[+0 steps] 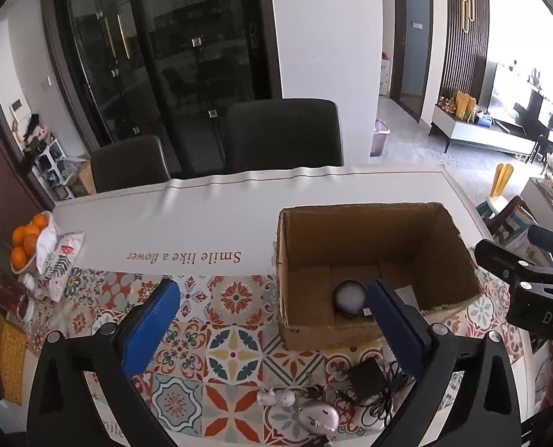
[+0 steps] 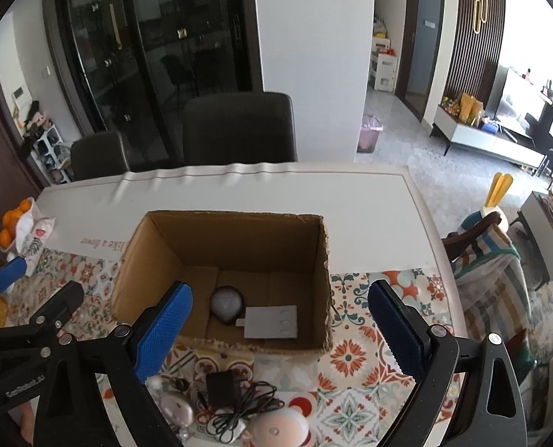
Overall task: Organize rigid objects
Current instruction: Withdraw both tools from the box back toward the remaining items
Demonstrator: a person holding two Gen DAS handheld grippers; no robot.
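Note:
An open cardboard box (image 1: 373,210) (image 2: 149,257) stands on the patterned tablecloth. Inside it lie a round grey-white object (image 1: 349,294) (image 2: 226,301) and a flat grey rectangular device (image 2: 272,322). In front of the box are a black adapter with a tangled cable (image 1: 365,378) (image 2: 222,387), a silver rounded gadget (image 1: 319,415) (image 2: 175,409), a small white figurine (image 1: 276,396) and a pink round object (image 2: 278,426). My left gripper (image 1: 272,292) hangs open beside the box's left wall, holding nothing. My right gripper (image 2: 280,293) is open over the box's near edge, also holding nothing.
A bowl of oranges (image 1: 25,246) and a printed pouch (image 1: 58,260) sit at the table's left end. Two dark chairs (image 1: 283,130) stand behind the far edge. A chair draped with striped cloth (image 2: 492,260) is off the right side.

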